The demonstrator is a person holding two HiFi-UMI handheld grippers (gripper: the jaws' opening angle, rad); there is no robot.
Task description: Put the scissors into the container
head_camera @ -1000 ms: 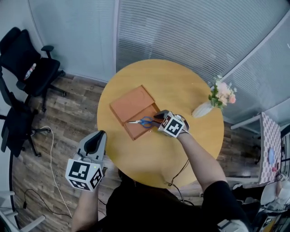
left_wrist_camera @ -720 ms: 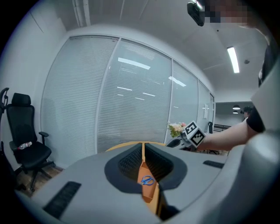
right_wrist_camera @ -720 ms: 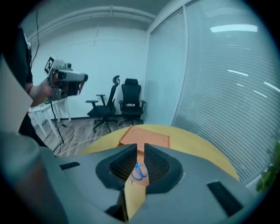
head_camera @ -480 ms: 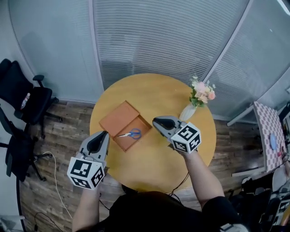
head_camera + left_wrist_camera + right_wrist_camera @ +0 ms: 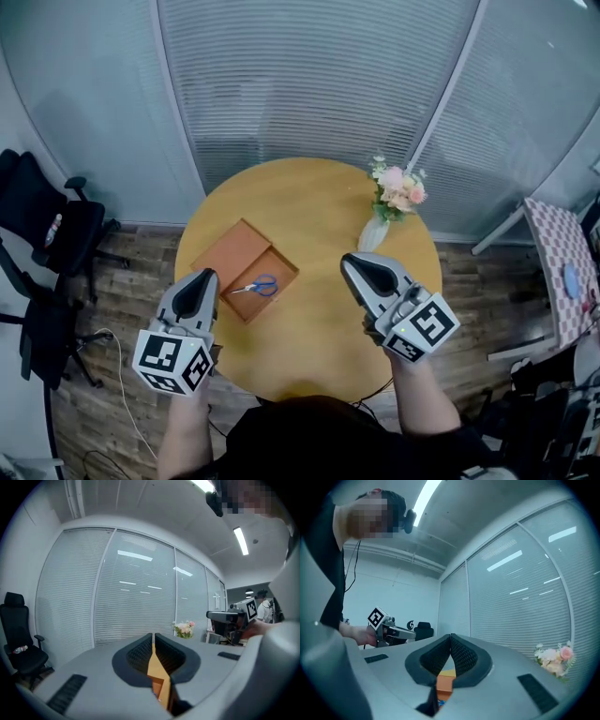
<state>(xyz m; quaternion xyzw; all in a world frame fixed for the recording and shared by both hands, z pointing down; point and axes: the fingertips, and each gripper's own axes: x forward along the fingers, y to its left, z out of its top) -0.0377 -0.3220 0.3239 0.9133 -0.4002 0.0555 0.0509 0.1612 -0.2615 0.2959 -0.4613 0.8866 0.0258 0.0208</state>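
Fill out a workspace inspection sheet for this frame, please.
Surface: round wooden table.
Job's things: blue-handled scissors lie inside the open orange box.
Clutter: flower vase near the table's far edge.
Grippers: left claw and right claw both shut, empty, held in the air.
Cables: white cable on the floor at left.
Surroundings: black office chairs at left; window blinds behind.
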